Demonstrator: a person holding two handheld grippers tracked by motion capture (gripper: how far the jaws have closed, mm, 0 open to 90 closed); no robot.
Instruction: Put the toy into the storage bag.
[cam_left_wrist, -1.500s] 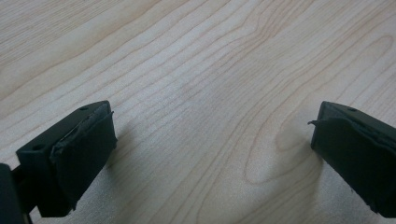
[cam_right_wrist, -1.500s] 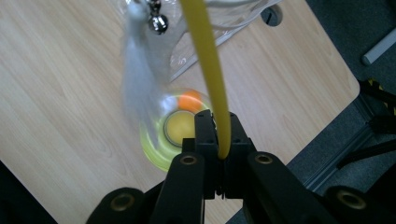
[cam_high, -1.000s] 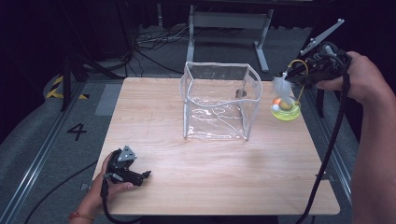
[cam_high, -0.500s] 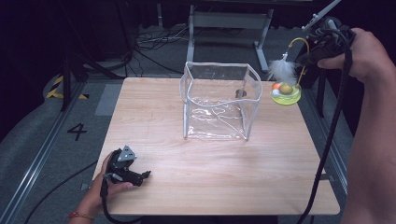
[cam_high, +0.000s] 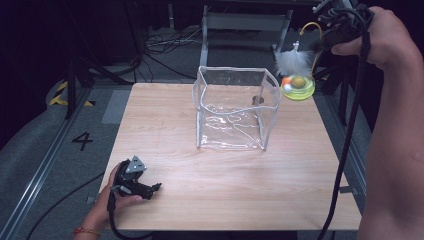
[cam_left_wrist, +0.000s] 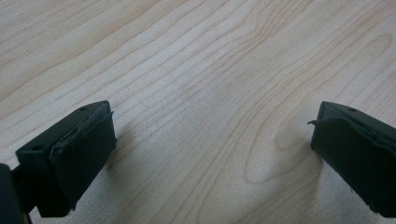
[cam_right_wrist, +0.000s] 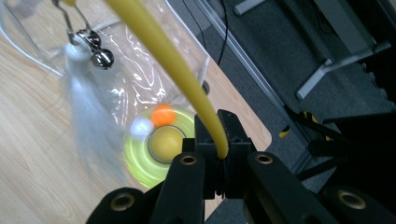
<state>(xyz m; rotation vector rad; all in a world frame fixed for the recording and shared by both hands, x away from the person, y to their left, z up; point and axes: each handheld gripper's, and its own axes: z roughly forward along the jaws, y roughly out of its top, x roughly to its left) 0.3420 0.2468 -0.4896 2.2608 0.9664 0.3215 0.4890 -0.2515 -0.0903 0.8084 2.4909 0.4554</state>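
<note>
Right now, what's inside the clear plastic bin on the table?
The clear plastic bin holds nothing visible; its crinkled floor shows through. The cat toy, with white feather, hangs outside it from the right gripper. Glare blurs the far wall.

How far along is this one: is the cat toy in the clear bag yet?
Done: the right gripper is shut on the cat toy by its yellow wand, and the toy hangs off the table. In hand: it is beside the clear bag, at rim height. Left, probably: carrying it over the opening and lowering it in. The left gripper rests open on the table.
</note>
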